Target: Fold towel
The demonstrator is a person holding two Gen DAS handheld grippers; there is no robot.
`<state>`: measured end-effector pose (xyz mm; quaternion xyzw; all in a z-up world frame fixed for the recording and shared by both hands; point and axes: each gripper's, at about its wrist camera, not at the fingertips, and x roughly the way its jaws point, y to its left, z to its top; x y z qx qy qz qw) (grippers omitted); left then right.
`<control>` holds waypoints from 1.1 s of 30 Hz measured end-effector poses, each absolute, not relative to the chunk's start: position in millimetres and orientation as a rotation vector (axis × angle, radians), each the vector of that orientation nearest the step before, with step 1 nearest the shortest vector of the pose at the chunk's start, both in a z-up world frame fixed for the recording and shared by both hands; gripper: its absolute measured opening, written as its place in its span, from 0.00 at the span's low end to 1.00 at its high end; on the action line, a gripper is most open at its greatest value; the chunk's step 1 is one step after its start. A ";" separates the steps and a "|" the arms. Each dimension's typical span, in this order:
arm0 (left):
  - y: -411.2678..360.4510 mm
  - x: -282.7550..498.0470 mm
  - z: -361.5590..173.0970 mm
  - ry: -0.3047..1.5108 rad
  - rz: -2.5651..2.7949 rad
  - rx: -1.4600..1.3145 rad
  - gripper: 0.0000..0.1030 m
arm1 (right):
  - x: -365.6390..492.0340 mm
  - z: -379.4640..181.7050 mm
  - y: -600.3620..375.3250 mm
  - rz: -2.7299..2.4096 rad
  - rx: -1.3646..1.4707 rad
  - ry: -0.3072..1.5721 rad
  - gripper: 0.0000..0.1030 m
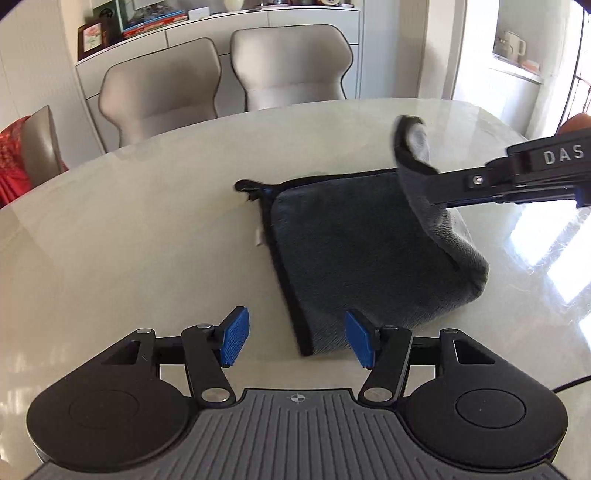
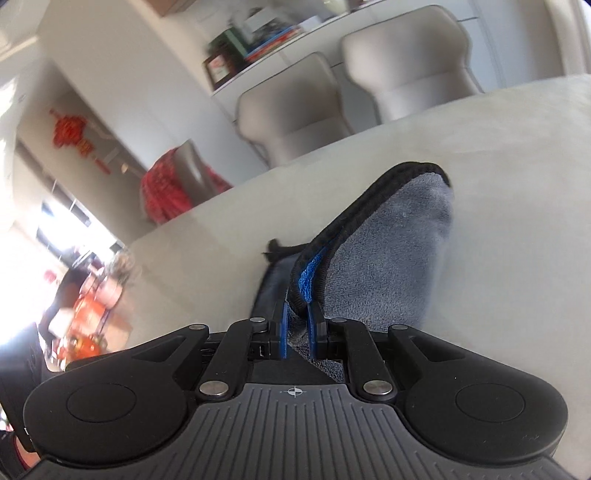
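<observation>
A dark grey towel (image 1: 354, 251) with a black hem lies on the pale table (image 1: 147, 236), its near left corner close to my left gripper (image 1: 297, 339). That gripper is open, its blue pads (image 1: 234, 338) apart and nothing between them. From the right, my right gripper (image 1: 436, 184) reaches in, shut on the towel's right edge, which it holds lifted and curled over above the flat part. In the right wrist view the right gripper (image 2: 297, 325) pinches the hemmed edge, and the raised flap of the towel (image 2: 391, 251) stands up in front of it.
Two beige chairs (image 1: 229, 81) stand at the table's far edge, a third chair with a red cloth (image 1: 22, 155) at the left. A white sideboard with books and frames (image 1: 147, 26) is behind them. Bright glare falls on the table's right side (image 1: 546, 243).
</observation>
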<state>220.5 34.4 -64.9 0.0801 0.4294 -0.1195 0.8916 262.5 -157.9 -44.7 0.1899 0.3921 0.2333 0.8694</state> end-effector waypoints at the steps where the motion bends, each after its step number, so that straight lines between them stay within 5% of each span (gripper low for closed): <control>1: 38.1 218.6 -65.1 0.893 -0.244 0.162 0.59 | 264.0 -44.9 -149.7 0.506 0.376 0.829 0.11; 12: 59.4 212.7 -73.3 0.906 -0.241 0.098 0.59 | 252.8 -50.4 -86.3 0.654 0.172 0.879 0.05; 33: 41.6 276.6 -97.4 1.021 -0.290 -0.511 0.60 | 230.3 -57.7 -188.5 0.407 0.133 0.863 0.09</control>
